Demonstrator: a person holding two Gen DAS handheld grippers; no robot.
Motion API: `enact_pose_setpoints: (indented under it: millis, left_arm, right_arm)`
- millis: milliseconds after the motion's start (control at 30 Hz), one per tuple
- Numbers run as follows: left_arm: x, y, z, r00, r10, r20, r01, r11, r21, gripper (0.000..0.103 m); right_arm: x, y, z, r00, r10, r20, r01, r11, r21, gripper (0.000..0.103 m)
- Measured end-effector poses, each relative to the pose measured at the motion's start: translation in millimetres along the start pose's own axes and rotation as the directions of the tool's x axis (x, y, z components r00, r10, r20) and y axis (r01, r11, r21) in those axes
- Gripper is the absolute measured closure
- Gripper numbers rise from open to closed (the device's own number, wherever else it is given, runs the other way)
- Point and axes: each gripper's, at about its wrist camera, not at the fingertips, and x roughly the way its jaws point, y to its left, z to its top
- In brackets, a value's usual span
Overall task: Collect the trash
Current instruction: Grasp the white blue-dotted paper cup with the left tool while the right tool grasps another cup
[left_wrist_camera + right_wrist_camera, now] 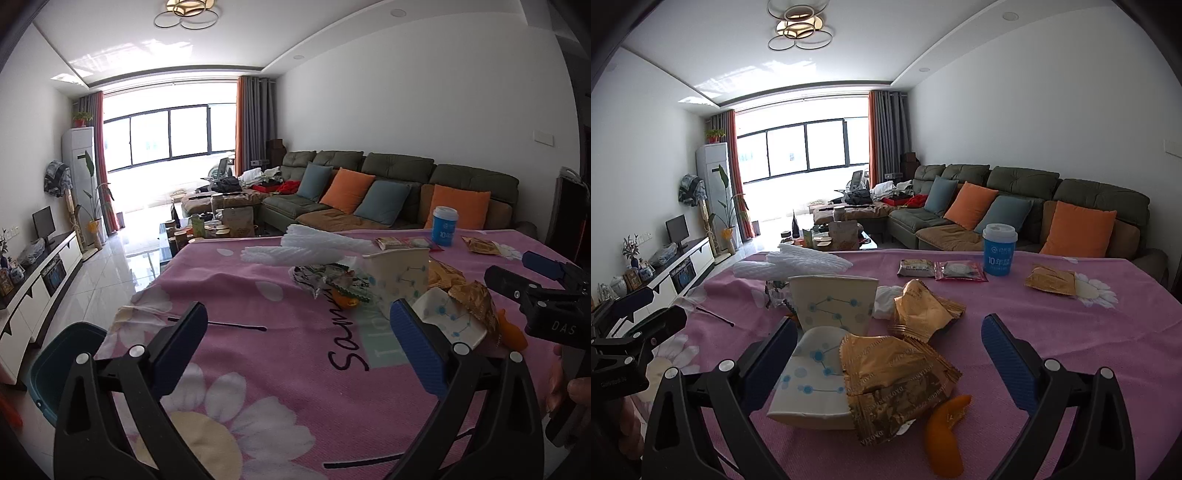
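A heap of trash lies on the pink flowered tablecloth [1071, 332]. In the right wrist view my right gripper [890, 350] is open, and a flattened paper cup [809, 380] and a gold wrapper [890, 376] lie between its fingers. Orange peel [945, 432] lies just in front. Behind are another paper cup [834, 302], a second gold wrapper [923, 310] and white foam netting [798, 262]. My left gripper [295, 332] is open over bare cloth, left of the heap, and holds nothing. A teal bin [62, 369] stands below the table's left edge.
A blue lidded cup [999, 249], two snack packets [916, 267] and another gold wrapper [1051, 278] sit further back. A thin black stick [236, 325] lies on the cloth. Beyond the table are a sofa [369, 199], a coffee table [207, 225] and a TV cabinet [37, 288].
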Motion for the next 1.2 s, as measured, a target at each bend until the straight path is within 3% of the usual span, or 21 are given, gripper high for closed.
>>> enact_pose_setpoints:
  millis: [167, 333, 433, 533, 633, 767, 800, 833, 900, 933, 1133, 1167, 1200]
  left_arm:
    - [11, -35, -8, 0.987, -0.150, -0.058, 0.154, 0.985, 0.071, 0.006]
    - [27, -66, -21, 0.954, -0.253, -0.160, 0.271, 0.957, 0.105, 0.006]
    - [40, -77, -27, 0.931, -0.285, -0.227, 0.314, 0.944, 0.105, 0.011]
    - [51, -83, -31, 0.905, -0.320, -0.281, 0.354, 0.932, 0.078, 0.027]
    - [59, -82, -33, 0.892, -0.332, -0.307, 0.364, 0.930, 0.051, 0.042]
    - [70, -79, -35, 0.871, -0.363, -0.330, 0.387, 0.922, 0.008, 0.078]
    - [72, -78, -36, 0.868, -0.368, -0.333, 0.391, 0.920, 0.002, 0.082]
    - [73, -76, -35, 0.867, -0.372, -0.332, 0.392, 0.920, -0.007, 0.082]
    - [71, -73, -33, 0.869, -0.378, -0.319, 0.393, 0.919, -0.019, 0.085]
    - [67, -70, -32, 0.872, -0.379, -0.310, 0.393, 0.919, -0.019, 0.086]
    - [50, -55, -25, 0.885, -0.381, -0.269, 0.390, 0.921, -0.022, 0.090]
    - [48, -51, -24, 0.887, -0.379, -0.263, 0.386, 0.922, -0.028, 0.092]
    - [46, -47, -23, 0.890, -0.376, -0.258, 0.381, 0.924, -0.033, 0.092]
  right_arm:
    - [6, -14, -9, 0.997, 0.022, -0.067, -0.022, 1.000, 0.004, 0.007]
    - [16, -19, -14, 0.989, 0.083, -0.122, -0.080, 0.996, 0.030, 0.008]
    - [24, -21, -14, 0.980, 0.129, -0.154, -0.122, 0.991, 0.052, 0.015]
    - [32, -23, -15, 0.968, 0.163, -0.189, -0.152, 0.986, 0.069, 0.025]
    - [38, -24, -15, 0.957, 0.195, -0.216, -0.179, 0.980, 0.090, 0.036]
    - [38, -27, -16, 0.949, 0.223, -0.224, -0.203, 0.973, 0.111, 0.054]
    - [39, -28, -16, 0.947, 0.228, -0.228, -0.208, 0.972, 0.112, 0.057]
    - [39, -28, -16, 0.944, 0.236, -0.229, -0.215, 0.970, 0.114, 0.061]
    - [39, -28, -16, 0.939, 0.248, -0.239, -0.226, 0.967, 0.114, 0.088]
    - [40, -27, -16, 0.936, 0.252, -0.246, -0.231, 0.967, 0.110, 0.095]
    - [34, -25, -11, 0.943, 0.245, -0.224, -0.228, 0.969, 0.101, 0.098]
    - [33, -27, -9, 0.946, 0.238, -0.220, -0.219, 0.970, 0.104, 0.096]
    - [33, -29, -8, 0.949, 0.229, -0.216, -0.209, 0.971, 0.112, 0.087]
